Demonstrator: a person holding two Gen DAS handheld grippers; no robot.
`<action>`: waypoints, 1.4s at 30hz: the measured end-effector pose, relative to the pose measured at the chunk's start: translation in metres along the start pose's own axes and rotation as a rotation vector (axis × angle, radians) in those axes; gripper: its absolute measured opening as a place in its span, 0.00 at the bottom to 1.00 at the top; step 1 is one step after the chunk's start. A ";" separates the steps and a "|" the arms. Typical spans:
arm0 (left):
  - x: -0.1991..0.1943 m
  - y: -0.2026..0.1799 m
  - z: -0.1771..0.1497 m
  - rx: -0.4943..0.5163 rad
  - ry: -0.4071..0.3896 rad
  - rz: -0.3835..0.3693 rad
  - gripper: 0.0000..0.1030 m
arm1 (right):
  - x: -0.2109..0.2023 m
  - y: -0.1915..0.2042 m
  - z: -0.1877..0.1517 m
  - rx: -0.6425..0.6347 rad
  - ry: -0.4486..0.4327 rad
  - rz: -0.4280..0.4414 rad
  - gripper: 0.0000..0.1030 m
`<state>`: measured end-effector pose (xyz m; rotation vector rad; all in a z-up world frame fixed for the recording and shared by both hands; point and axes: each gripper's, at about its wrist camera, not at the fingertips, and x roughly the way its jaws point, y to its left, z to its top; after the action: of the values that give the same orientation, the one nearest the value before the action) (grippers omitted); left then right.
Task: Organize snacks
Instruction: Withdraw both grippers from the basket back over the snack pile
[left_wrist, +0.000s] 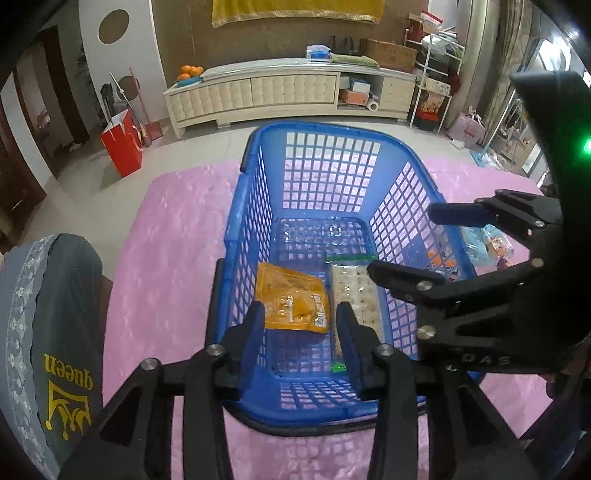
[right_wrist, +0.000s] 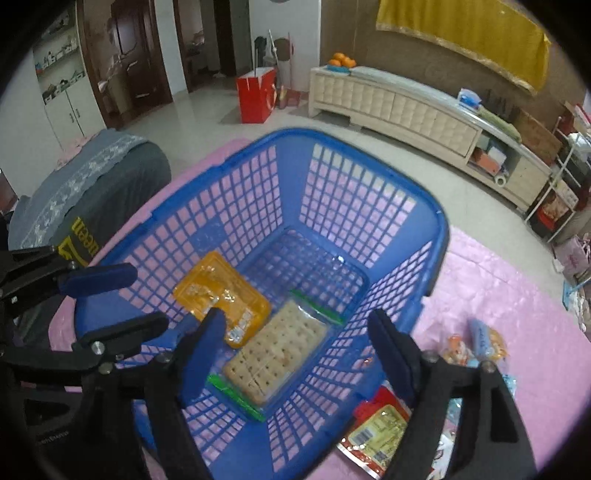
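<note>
While both tongs, left (left_wrist: 301, 332) and right (right_wrist: 295, 343), hang open and empty over the basket (right_wrist: 439, 229), where two packs already lie, the red pack (right_wrist: 376, 439) just outside on the pink cover should be taken next by its edge.

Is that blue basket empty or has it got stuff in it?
Partly filled. An orange packet and a cracker pack lie flat on the basket's floor; more snacks lie outside on the pink cloth.
</note>
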<state>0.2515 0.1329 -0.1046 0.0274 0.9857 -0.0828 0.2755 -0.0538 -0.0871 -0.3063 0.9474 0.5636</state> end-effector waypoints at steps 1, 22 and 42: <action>-0.004 0.000 -0.001 0.002 -0.009 0.008 0.41 | -0.003 0.000 0.000 0.000 -0.009 -0.007 0.86; -0.102 -0.086 -0.007 0.077 -0.168 -0.036 0.63 | -0.131 -0.060 -0.070 0.163 -0.121 -0.121 0.93; -0.067 -0.190 -0.021 0.173 -0.108 -0.102 0.76 | -0.141 -0.150 -0.159 0.257 -0.068 -0.135 0.93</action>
<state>0.1812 -0.0515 -0.0576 0.1300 0.8699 -0.2608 0.1905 -0.2979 -0.0573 -0.1176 0.9143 0.3222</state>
